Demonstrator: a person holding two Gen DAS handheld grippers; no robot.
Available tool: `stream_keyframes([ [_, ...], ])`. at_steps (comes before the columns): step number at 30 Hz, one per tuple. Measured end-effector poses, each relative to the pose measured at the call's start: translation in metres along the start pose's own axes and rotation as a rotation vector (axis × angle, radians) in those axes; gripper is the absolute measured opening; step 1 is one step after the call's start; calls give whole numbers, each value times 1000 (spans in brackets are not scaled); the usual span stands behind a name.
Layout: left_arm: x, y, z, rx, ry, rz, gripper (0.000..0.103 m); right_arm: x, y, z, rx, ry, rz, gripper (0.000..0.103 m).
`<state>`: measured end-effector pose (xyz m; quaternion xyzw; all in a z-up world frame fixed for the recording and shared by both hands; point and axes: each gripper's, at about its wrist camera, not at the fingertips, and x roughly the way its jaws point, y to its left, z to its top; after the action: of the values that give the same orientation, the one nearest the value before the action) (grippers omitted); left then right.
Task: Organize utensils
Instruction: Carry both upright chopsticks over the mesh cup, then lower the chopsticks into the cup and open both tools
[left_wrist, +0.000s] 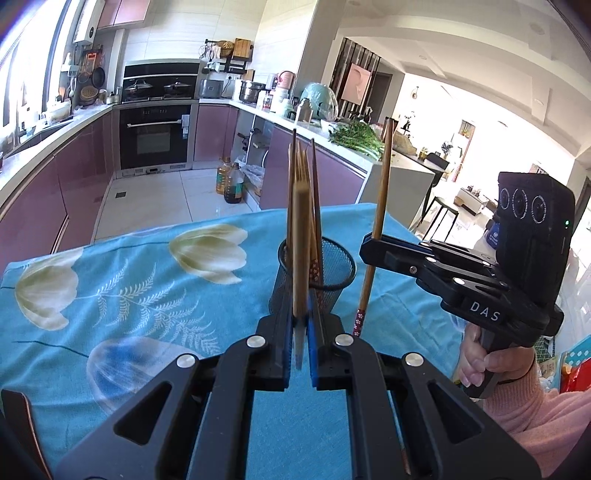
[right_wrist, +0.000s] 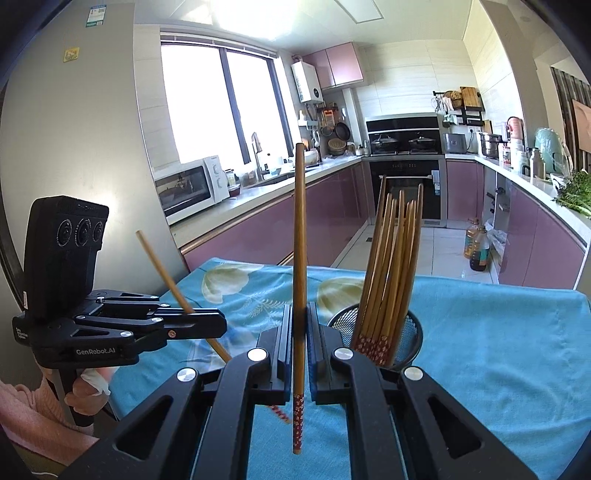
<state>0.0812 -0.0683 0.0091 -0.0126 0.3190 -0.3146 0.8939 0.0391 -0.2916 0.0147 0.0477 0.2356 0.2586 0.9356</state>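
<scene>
Left wrist: left gripper (left_wrist: 300, 339) clamps a blurred chopstick (left_wrist: 301, 254) hiding much of the mesh cup (left_wrist: 334, 266) behind; right wrist: right gripper (right_wrist: 300, 343) clamps another chopstick (right_wrist: 299, 295), cup right, near rim cut off.

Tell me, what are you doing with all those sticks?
A person is sorting chopsticks with two hand-held tongs. The left tongs are shut on one chopstick, held at a slant. The right tongs are shut on another chopstick, held upright above the blue flowered tablecloth. Neither is in the black mesh cup yet, where a bundle of chopsticks already stands.
</scene>
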Motion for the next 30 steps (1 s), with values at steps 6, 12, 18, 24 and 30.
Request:
stream_keyframes([
  [6, -10, -3, 16, 9, -33, -24, 7, -1, -9, 9, 12, -24, -18, 6],
  [12, -17, -9, 34, 28, -76, -34, 7, -1, -14, 19, 15, -52, -30, 6],
  [18, -21, -17, 55, 46, -121, -49, 7, -1, -17, 29, 9, -75, -38, 6],
  [24, -23, -25, 75, 56, -160, -69, 7, -4, -18, 39, -4, -108, -48, 6],
  [30, -17, -30, 87, 57, -174, -72, 7, -1, -20, 47, -9, -127, -59, 6],
])
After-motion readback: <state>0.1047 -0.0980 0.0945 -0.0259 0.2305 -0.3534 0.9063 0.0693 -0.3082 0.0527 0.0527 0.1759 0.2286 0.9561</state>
